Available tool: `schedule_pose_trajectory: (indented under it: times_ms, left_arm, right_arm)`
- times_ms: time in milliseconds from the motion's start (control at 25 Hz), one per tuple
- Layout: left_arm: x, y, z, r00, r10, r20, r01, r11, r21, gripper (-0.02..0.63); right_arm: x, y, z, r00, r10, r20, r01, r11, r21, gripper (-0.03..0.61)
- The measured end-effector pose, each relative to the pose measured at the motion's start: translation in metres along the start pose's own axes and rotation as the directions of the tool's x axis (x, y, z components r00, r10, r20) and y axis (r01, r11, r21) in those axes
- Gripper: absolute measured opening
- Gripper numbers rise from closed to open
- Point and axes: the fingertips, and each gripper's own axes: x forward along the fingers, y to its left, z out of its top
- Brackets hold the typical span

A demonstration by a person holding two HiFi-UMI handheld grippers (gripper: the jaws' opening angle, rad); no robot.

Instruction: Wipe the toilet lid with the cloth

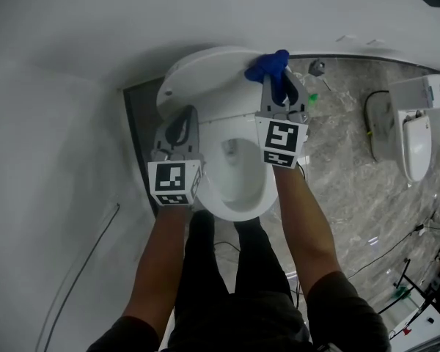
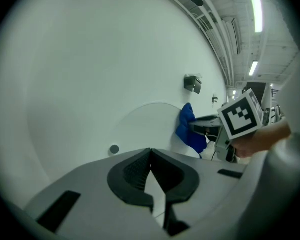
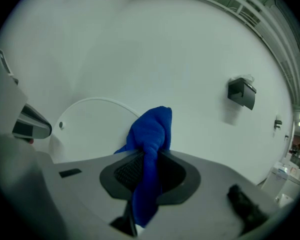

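A white toilet stands against the wall with its lid (image 1: 205, 75) raised and the bowl (image 1: 238, 174) open below it. My right gripper (image 1: 273, 75) is shut on a blue cloth (image 1: 268, 64), which presses against the lid's right edge. In the right gripper view the cloth (image 3: 150, 144) bunches up between the jaws in front of the lid (image 3: 97, 126). My left gripper (image 1: 177, 123) is shut and holds nothing, hovering at the lid's lower left. The left gripper view shows the lid (image 2: 147, 129), the cloth (image 2: 190, 129) and the right gripper's marker cube (image 2: 242, 114).
A second white toilet (image 1: 418, 134) stands at the right on the grey marble floor (image 1: 345, 167). The white wall (image 1: 59, 123) rises close behind and left of the toilet. A black fitting (image 3: 241, 93) hangs on the wall. Cables lie on the floor at lower right.
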Motion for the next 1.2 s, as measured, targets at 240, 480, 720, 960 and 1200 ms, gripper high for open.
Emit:
schedule_pose_trajectory:
  times_ms: [240,480,720,960,1200]
  left_arm:
    - [-0.014,0.023,-0.012,0.999,0.054,-0.002,-0.054,0.998,-0.026,0.011]
    - [-0.039,0.057,-0.041,0.992,0.111,-0.057,-0.114,0.992,-0.057,0.012]
    - [-0.063,0.095,-0.054,0.979,0.186,-0.085,-0.192,0.979,-0.072,0.012]
    - [-0.072,0.123,-0.066,0.971,0.214,-0.101,-0.223,0.971,-0.086,0.012]
    - [-0.066,0.109,-0.066,0.977,0.189,-0.101,-0.199,0.976,-0.090,0.012]
  right_arm:
    - [-0.019,0.026,-0.002,0.999,0.047,0.015,-0.047,0.999,0.021,0.063]
    - [-0.043,0.144,-0.016,0.961,0.275,-0.002,-0.275,0.961,-0.015,0.063]
    - [-0.035,0.237,-0.026,0.879,0.468,-0.090,-0.472,0.881,-0.027,0.063]
    - [-0.005,0.269,-0.023,0.866,0.490,-0.103,-0.496,0.868,-0.034,0.063]
    - [0.011,0.255,-0.025,0.909,0.403,-0.109,-0.408,0.913,-0.021,0.063]
